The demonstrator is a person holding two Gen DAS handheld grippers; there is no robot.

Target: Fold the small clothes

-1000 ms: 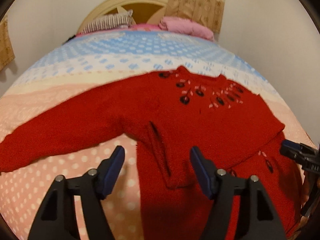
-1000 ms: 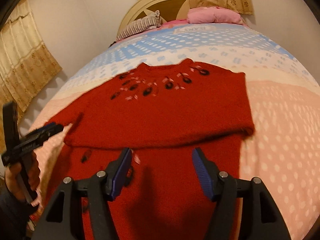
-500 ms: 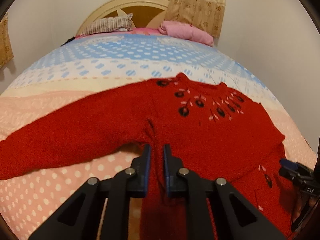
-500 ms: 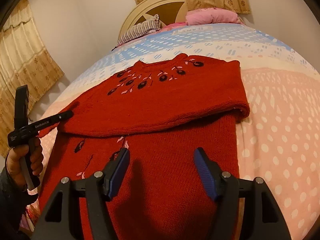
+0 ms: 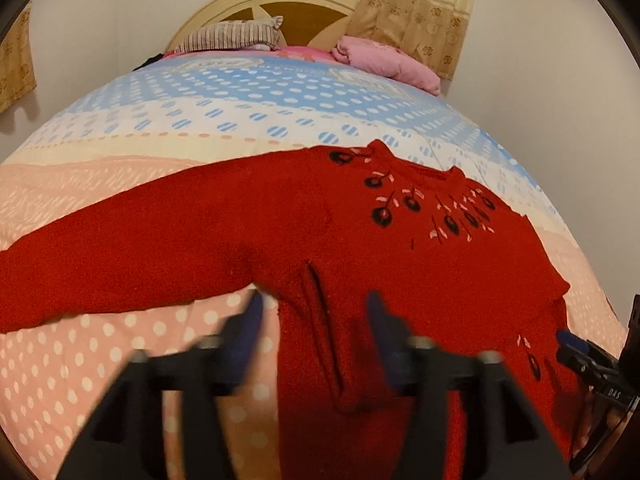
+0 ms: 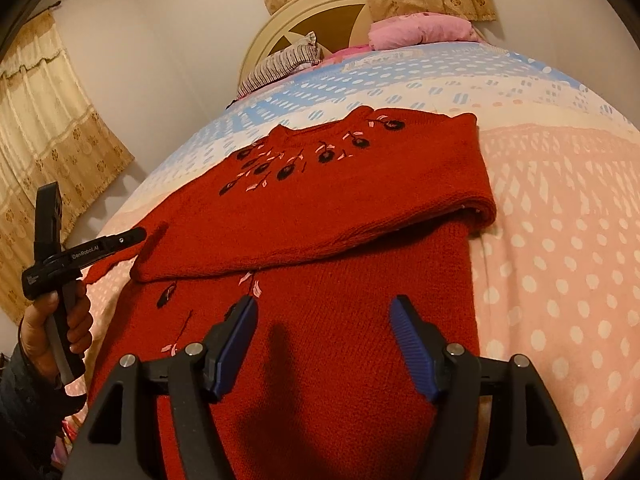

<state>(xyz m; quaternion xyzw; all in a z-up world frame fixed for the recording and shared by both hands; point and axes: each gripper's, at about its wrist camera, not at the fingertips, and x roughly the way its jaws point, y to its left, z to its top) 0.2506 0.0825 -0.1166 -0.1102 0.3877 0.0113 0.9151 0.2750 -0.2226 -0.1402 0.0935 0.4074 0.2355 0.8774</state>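
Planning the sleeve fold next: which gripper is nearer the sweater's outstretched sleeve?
Left. The left gripper hovers open just below where the outstretched sleeve meets the body; the right gripper sits open over the sweater's lower body, on the side away from that sleeve.

Polka-dot bed point(image 5: 200, 128), cream headboard point(image 5: 276, 0), curtains point(image 5: 420, 8).

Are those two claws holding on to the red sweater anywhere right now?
No. The left claw has just been opening, its jaws blurred either side of a ridge in the red sweater without pinching it. The right claw is open above the fabric, holding nothing.
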